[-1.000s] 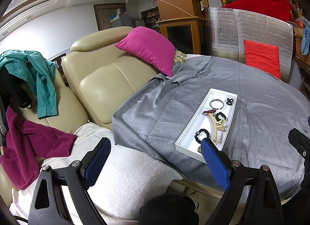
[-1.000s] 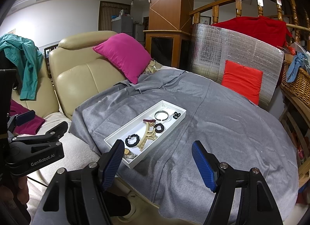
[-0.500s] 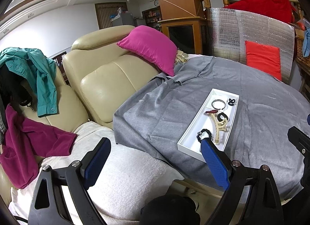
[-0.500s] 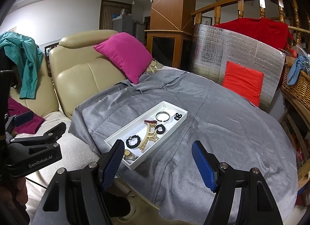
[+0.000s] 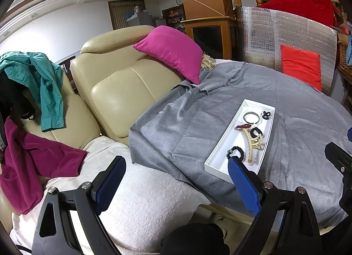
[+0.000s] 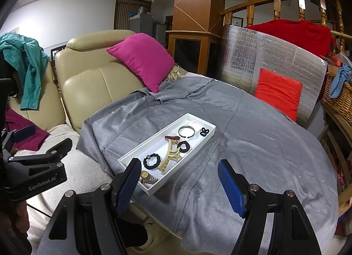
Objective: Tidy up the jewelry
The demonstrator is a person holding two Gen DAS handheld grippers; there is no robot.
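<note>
White tray (image 6: 199, 144) sits on the grey cloth (image 6: 253, 145) spread over the round surface, long axis running from near-left to far-right as seen from the right wrist. All the jewelry lies inside it: black bead bracelet (image 6: 151, 161) and a gold watch (image 6: 147, 177) at the near end, a cream claw clip (image 6: 170, 158) along the middle, its length roughly following the tray's axis, a black ring-shaped piece (image 6: 184, 146) touching the clip, a dark red clip (image 6: 172, 137) just beyond, then a metal bangle (image 6: 186, 132) and a small black loop (image 6: 204, 132) in the far section. Right gripper (image 6: 179, 180) hangs above the near end of the tray, jaws spread wide, nothing between them; its left finger overlaps the tray's near corner in view, right finger over bare cloth. Tray lies ahead and slightly left of that gap. Left gripper (image 5: 176, 180) also wide open and empty, but aimed mostly at the white blanket (image 5: 140, 189) and sofa (image 5: 123, 92); from it the tray (image 5: 217, 145) lies off to the right, beyond its right finger. Judgement: right hand is the nearer and better lined up. A grasp on the bracelet or watch wants a short move forward, down and a little left; the claw clip would be better closed on across its narrow width than along its length
</note>
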